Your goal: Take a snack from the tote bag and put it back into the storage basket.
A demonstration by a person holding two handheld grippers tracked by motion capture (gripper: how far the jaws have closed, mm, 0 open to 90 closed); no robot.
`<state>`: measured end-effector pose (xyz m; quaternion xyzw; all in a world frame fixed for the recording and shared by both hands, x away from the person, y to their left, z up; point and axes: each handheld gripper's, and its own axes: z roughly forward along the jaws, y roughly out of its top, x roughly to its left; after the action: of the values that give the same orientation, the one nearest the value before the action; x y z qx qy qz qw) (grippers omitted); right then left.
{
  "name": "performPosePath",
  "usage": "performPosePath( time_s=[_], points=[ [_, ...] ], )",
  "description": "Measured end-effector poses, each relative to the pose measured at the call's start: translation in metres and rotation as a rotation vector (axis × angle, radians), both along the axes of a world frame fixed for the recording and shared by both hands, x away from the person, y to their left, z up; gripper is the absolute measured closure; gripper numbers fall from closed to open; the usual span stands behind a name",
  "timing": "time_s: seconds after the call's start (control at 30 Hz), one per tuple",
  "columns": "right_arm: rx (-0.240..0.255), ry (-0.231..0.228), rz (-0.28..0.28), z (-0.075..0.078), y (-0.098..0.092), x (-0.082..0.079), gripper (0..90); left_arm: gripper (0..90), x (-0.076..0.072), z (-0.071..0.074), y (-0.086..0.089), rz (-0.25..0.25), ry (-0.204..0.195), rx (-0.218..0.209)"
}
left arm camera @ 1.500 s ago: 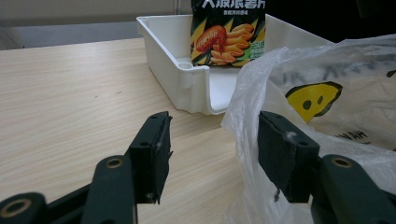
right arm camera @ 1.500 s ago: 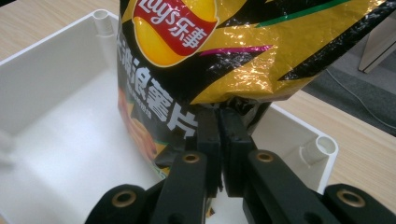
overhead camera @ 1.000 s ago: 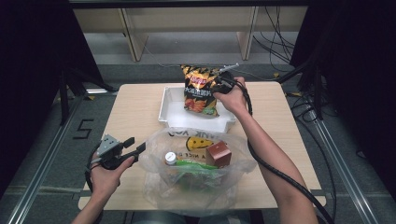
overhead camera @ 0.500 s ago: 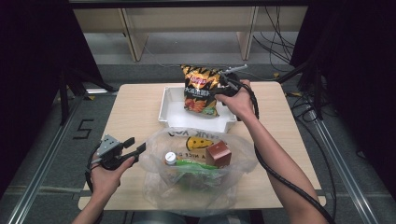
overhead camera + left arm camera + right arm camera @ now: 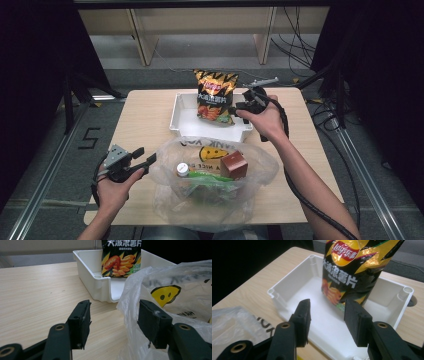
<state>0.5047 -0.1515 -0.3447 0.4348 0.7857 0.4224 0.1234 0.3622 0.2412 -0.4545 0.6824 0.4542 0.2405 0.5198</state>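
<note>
A black-and-orange chip bag (image 5: 215, 95) stands leaning in the white tray (image 5: 177, 117) at the back of the table. My right gripper (image 5: 237, 106) hovers just right of the bag, over the tray's right end. In the right gripper view its jaws (image 5: 327, 320) have just been opening, with nothing between them; the chip bag (image 5: 354, 270) stands beyond them in the tray (image 5: 287, 285). My left gripper (image 5: 145, 159) is open at the left edge of a clear plastic bag (image 5: 260, 165). The plastic bag's rim (image 5: 130, 312) lies loose between its jaws (image 5: 113, 322).
Inside the plastic bag lie a brown box (image 5: 234, 165), a white-capped bottle (image 5: 182, 169) and a green packet (image 5: 210, 177). Bare wooden table (image 5: 145, 120) stretches left of the tray. A cable (image 5: 295, 185) trails from the right gripper along the forearm.
My right gripper has drawn back from the chip bag's upper right edge, toward the right and nearer me, with its jaws wider apart. The bag stays in the tray. The left hand is still.
</note>
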Motion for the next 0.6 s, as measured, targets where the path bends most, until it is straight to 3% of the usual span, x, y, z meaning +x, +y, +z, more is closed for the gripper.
performPosePath(
  time_s=[0.4,0.5,0.53,0.57,0.6],
  points=[
    [0.01,-0.044,0.047,0.005,-0.006,-0.041,56.9,43.2,-0.001,0.001,-0.002,-0.002,-0.002,0.0],
    [0.024,-0.037,0.043,0.005,-0.007,-0.05,56.8,43.3,-0.001,0.001,-0.002,-0.002,-0.001,0.001],
    [0.013,-0.057,0.042,0.005,-0.008,-0.052,56.7,43.3,-0.001,0.001,-0.002,-0.002,-0.001,0.002],
    [0.02,-0.036,0.043,0.006,-0.008,-0.055,56.6,43.3,-0.001,0.001,-0.003,-0.002,-0.001,0.001],
    [0.031,-0.044,0.045,0.005,-0.009,-0.057,56.5,43.3,-0.001,0.001,-0.003,-0.002,0.0,0.003]
  ],
)
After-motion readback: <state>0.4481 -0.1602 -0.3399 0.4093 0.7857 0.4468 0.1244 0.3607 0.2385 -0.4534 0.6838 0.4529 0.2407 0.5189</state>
